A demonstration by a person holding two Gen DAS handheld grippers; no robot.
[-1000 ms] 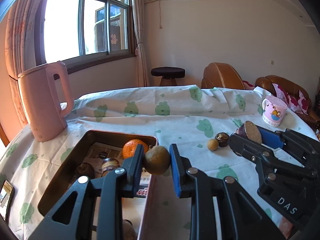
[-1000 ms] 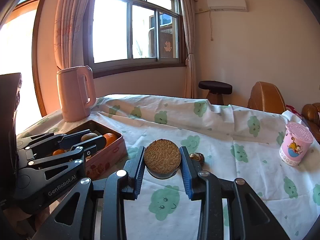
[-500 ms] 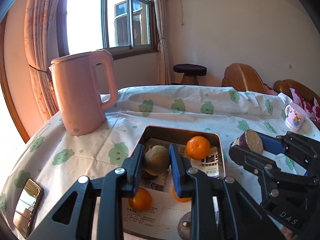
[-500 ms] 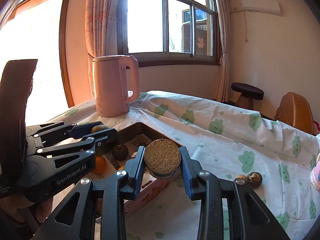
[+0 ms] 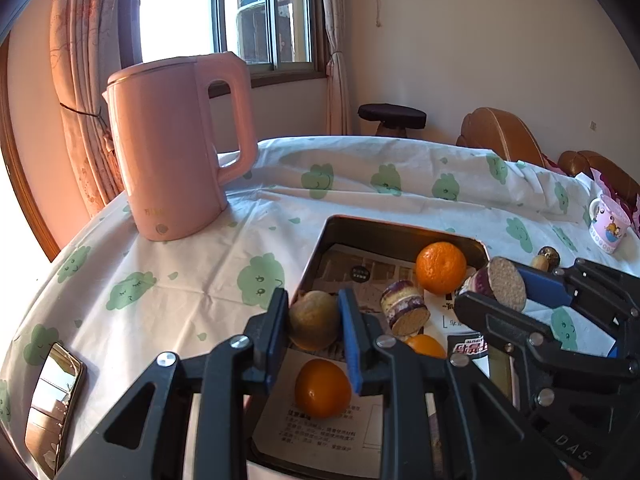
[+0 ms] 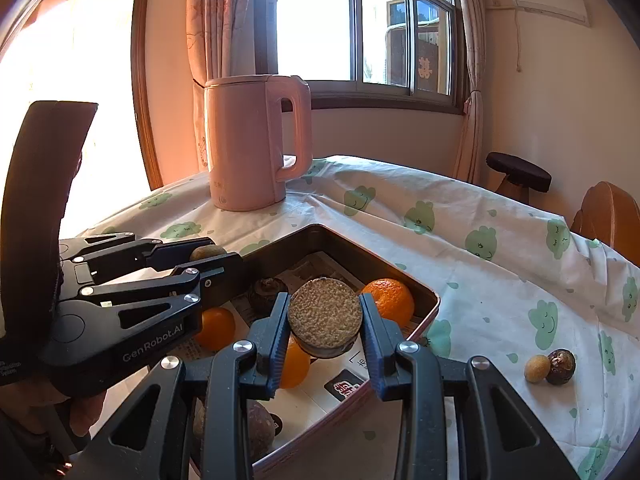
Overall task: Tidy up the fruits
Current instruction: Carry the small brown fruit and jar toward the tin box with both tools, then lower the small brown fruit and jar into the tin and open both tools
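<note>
Left gripper (image 5: pixel 313 322) clamping a round brownish-green fruit (image 5: pixel 314 320) and right gripper (image 6: pixel 325 326) clamping a cut purple tuber piece (image 6: pixel 325 322), both poised above the rectangular metal tin (image 5: pixel 394 234) for release

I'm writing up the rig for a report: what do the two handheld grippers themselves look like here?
Both are matte black plastic linkage frames with triangular cut-outs and silver pivot rivets. Each finger carries a blue ribbed pad. The left gripper has white "GenRobot.AI" lettering on its side; the right gripper shows "DAS" near its base. A black curved strap or cover rises beside the left one. No cables show.
</note>
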